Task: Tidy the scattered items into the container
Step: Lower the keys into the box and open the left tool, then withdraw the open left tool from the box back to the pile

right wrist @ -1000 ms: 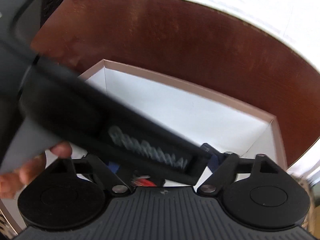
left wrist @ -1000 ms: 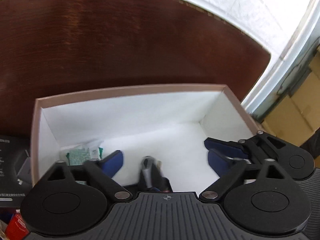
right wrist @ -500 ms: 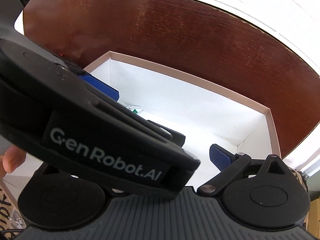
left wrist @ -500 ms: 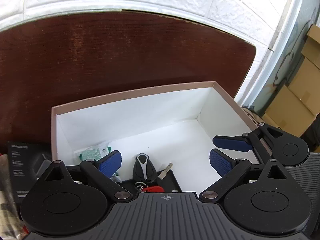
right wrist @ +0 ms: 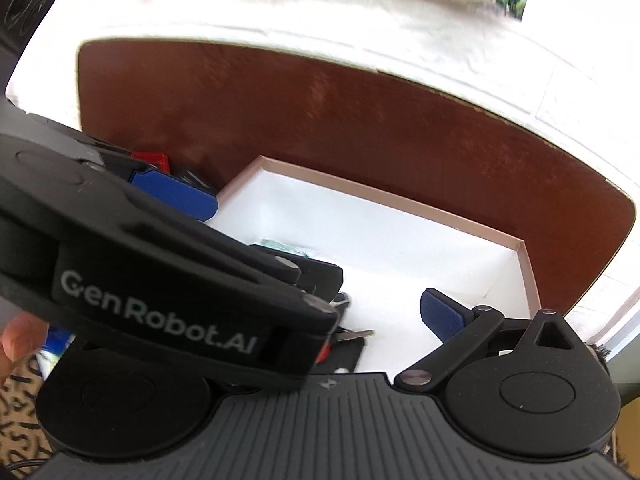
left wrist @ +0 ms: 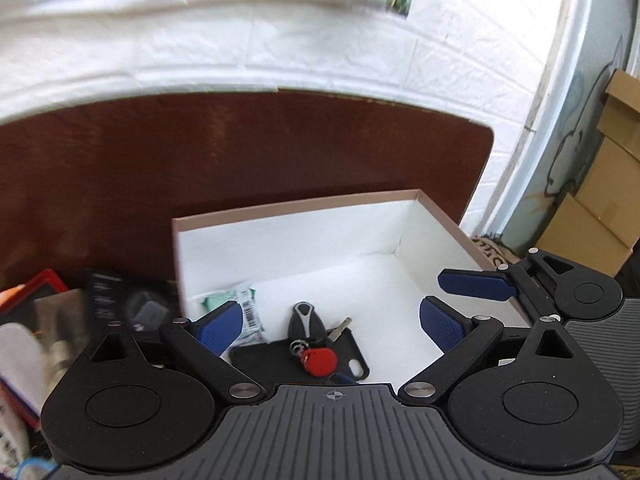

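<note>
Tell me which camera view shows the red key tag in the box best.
The left wrist view: the round red plastic key tag lies unobstructed on the black phone case inside the white cardboard box. In the right wrist view the left tool's body covers it, leaving only a red sliver.

A white-lined box (left wrist: 304, 232) is sitting open on the table. A key fob (left wrist: 306, 320), red tag (left wrist: 319, 361), black case (left wrist: 264, 362) and green packet (left wrist: 240, 300) are lying inside.
</note>
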Motion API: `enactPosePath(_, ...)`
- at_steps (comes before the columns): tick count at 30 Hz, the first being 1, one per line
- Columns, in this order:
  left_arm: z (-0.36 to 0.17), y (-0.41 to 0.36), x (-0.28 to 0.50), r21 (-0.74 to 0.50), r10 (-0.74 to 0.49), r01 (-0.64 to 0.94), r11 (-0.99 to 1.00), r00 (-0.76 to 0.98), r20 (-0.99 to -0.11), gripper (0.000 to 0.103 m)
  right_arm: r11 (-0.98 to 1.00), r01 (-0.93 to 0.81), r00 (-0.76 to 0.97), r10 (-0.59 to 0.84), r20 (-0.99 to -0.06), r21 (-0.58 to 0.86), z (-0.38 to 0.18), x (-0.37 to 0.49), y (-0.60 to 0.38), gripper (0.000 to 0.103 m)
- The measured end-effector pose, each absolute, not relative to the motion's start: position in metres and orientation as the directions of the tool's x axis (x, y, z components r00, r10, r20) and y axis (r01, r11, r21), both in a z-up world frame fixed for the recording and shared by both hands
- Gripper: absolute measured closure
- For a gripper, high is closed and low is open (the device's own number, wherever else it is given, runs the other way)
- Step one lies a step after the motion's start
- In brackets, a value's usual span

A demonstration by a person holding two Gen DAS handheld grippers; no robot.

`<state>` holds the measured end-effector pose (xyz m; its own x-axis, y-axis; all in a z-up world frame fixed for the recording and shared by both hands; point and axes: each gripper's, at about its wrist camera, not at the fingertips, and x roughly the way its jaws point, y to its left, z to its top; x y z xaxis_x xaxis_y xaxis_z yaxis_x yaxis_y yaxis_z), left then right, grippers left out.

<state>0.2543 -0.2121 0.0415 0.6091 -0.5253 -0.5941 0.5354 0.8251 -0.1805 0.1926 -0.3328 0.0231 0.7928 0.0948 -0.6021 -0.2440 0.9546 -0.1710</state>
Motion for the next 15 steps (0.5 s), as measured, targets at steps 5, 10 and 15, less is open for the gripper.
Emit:
enactPosePath(5, 0.053, -0.189, 0.213, -0.158, -0.527, 0.541, 0.826, 0.642, -0.557, 0.002, 0.955, -0.234, 0.832, 0.098, -0.546, -0.185, 0.031, 0.142, -0.308, 0.003)
enactPosePath(10, 0.051, -0.163, 0.163, -0.156, -0.531, 0.536, 0.829, 0.671, -0.517, 0.002, 0.963, -0.218, 0.866, 0.118, -0.486, -0.155, 0.036, 0.125, -0.305, 0.002)
enactPosePath(15, 0.029, -0.138, 0.124, -0.201, -0.530, 0.507, 0.838, 0.668, -0.523, 0.002, 0.971, -0.214, 0.879, 0.142, -0.455, -0.111, 0.022, 0.086, -0.288, 0.001)
